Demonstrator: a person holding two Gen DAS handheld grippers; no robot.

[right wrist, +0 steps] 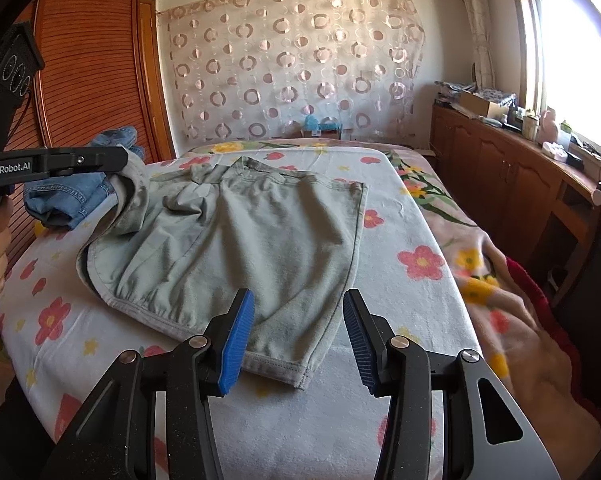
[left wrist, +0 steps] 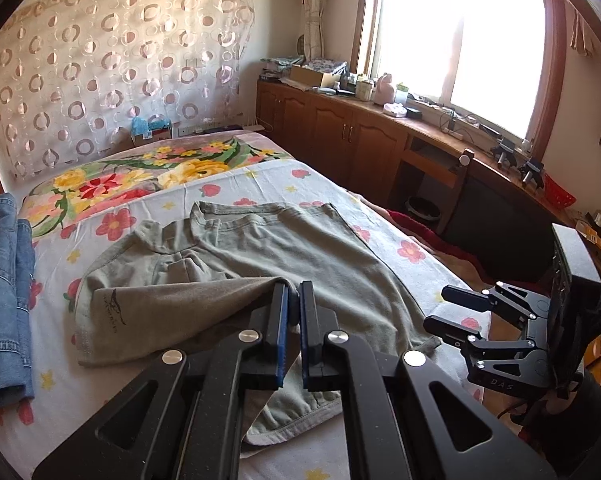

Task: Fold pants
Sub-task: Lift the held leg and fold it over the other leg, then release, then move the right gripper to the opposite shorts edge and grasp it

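Grey-green pants [left wrist: 300, 248] lie spread on the flowered bed sheet [left wrist: 204, 196]. My left gripper [left wrist: 294, 292] is shut on a fold of the pants and holds that part up off the bed. From the right wrist view, the left gripper [right wrist: 118, 160] is at the left with cloth hanging from its tip over the rest of the pants [right wrist: 252, 232]. My right gripper [right wrist: 298, 304] stands open just above the near leg hem, with its blue pads apart and pressing on nothing. It also shows at the right as the right gripper [left wrist: 436, 307] beside the bed edge.
Folded blue jeans [left wrist: 0, 280] lie on the bed's left side. A flowered blanket [left wrist: 140, 176] covers the head end, and another blanket [right wrist: 500, 280] drapes over the right edge. Wooden cabinets [left wrist: 340, 128] run under the window. A slatted wardrobe door [right wrist: 88, 60] stands at left.
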